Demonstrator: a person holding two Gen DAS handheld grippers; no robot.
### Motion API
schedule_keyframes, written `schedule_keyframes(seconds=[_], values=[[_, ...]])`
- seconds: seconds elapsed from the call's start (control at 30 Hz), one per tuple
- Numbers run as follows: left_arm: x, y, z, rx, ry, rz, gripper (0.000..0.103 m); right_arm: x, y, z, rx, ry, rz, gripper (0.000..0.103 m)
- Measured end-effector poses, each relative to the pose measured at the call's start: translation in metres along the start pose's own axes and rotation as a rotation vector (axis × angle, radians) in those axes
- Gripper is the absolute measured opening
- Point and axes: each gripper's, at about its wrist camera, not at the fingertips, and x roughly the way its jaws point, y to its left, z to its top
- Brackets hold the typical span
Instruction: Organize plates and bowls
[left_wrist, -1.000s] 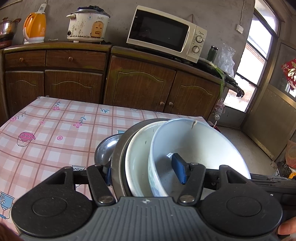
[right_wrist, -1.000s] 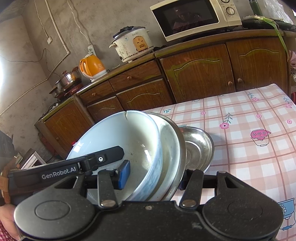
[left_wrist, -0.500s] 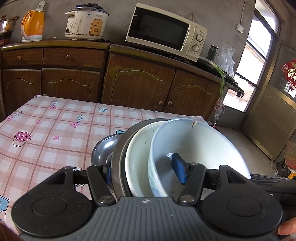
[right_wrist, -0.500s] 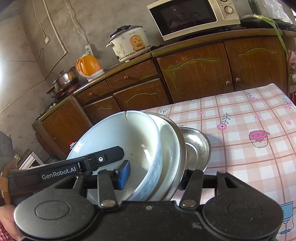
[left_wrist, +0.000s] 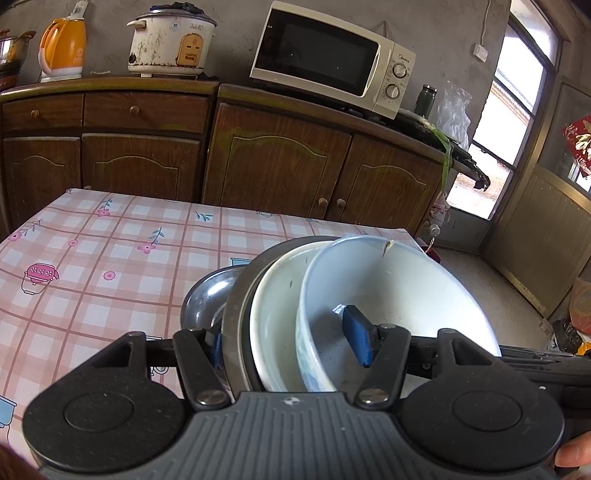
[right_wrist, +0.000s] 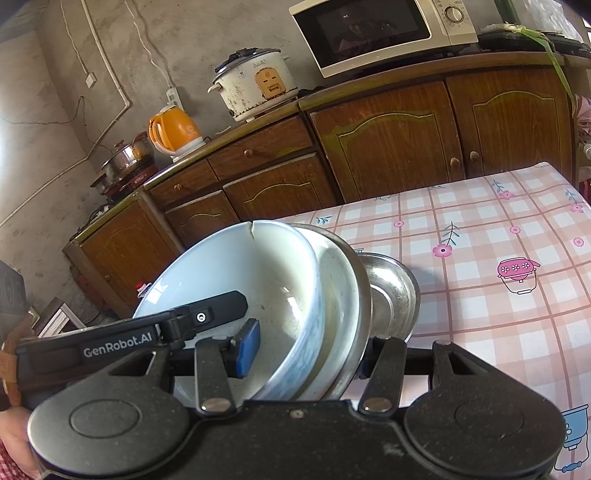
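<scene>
A nested stack of dishes stands on edge between my grippers: a chipped pale blue bowl (left_wrist: 399, 288), a white plate (left_wrist: 277, 314) and a metal plate (left_wrist: 236, 314). A small steel bowl (left_wrist: 207, 295) is behind them. My left gripper (left_wrist: 291, 339) is shut on the stack, one blue pad inside the bowl. My right gripper (right_wrist: 306, 350) is shut on the same stack (right_wrist: 266, 273) from the other side. The steel bowl (right_wrist: 391, 291) also shows in the right wrist view.
A table with a pink checked cloth (left_wrist: 110, 258) lies below. Brown cabinets (left_wrist: 277, 162) stand behind it with a microwave (left_wrist: 328, 55), rice cooker (left_wrist: 170, 40) and orange kettle (left_wrist: 62, 48). A doorway (left_wrist: 498, 140) is at the right.
Both grippers and the stack have shifted slightly toward the cabinets and left; the grip on the dishes is unchanged.
</scene>
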Motion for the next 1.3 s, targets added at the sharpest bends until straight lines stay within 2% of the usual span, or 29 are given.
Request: schedule_keyframes(seconds=[1.3], values=[[0.023,0.006,0.001,-0.005,0.023,-0.002,0.061,0.006,0.003,0.002,0.015,0.023,-0.012,0.062]])
